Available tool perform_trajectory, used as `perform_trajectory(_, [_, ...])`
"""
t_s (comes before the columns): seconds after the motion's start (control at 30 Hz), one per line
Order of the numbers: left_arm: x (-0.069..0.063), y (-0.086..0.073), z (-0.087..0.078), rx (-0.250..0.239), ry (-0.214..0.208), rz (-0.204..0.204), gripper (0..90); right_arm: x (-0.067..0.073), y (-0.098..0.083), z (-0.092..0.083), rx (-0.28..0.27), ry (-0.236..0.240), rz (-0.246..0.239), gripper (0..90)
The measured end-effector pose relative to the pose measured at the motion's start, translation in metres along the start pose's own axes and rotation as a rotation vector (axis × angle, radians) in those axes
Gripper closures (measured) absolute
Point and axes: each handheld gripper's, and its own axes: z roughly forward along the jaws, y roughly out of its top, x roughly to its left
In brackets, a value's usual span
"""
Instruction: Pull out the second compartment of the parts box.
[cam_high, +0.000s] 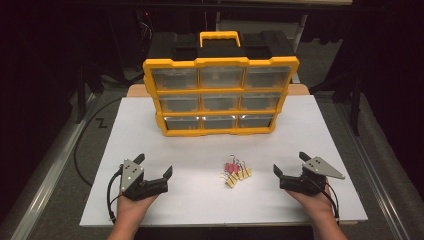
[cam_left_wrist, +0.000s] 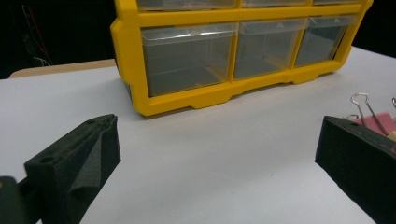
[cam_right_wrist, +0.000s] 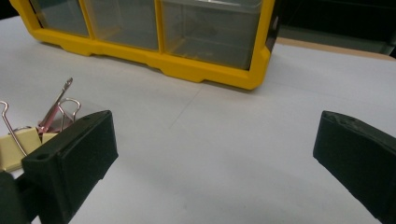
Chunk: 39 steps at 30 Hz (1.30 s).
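Left hand-held gripper: I see matte black wedge jaws spread wide, holding nothing.
Right hand-held gripper: likewise wide, holding nothing.
Binder clips: yellow and pink bodies, wire loops; clustered between both on the white desk.
Organizer: yellow frame, clear plastic drawers, upright behind the clips.

A recording bench in a darkened lab or workshop: a white board covers the table, a yellow parts organiser with clear drawers stands at its far side, metal rails flank it, and cables trail left.
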Motion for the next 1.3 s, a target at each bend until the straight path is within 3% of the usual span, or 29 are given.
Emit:
perform_trajectory(0.33, [0.001, -0.003, 0.001, 0.015, -0.016, 0.011, 0.9, 0.003, 0.000, 0.005, 0.013, 0.000, -0.029, 0.8])
perform_trajectory(0.47, [0.004, -0.002, 0.000, 0.010, -0.037, -0.015, 0.6, 0.002, 0.000, 0.010, 0.031, -0.016, -0.019, 0.8])
perform_trajectory(0.9, [0.006, -0.003, 0.003, 0.065, -0.068, -0.002, 0.4, 0.002, 0.011, 0.022, 0.025, -0.027, 0.000, 0.8])
perform_trajectory(1.3, [0.008, -0.004, 0.003, 0.065, -0.024, -0.009, 0.6, -0.006, 0.026, 0.041, 0.033, -0.026, 0.021, 0.8])
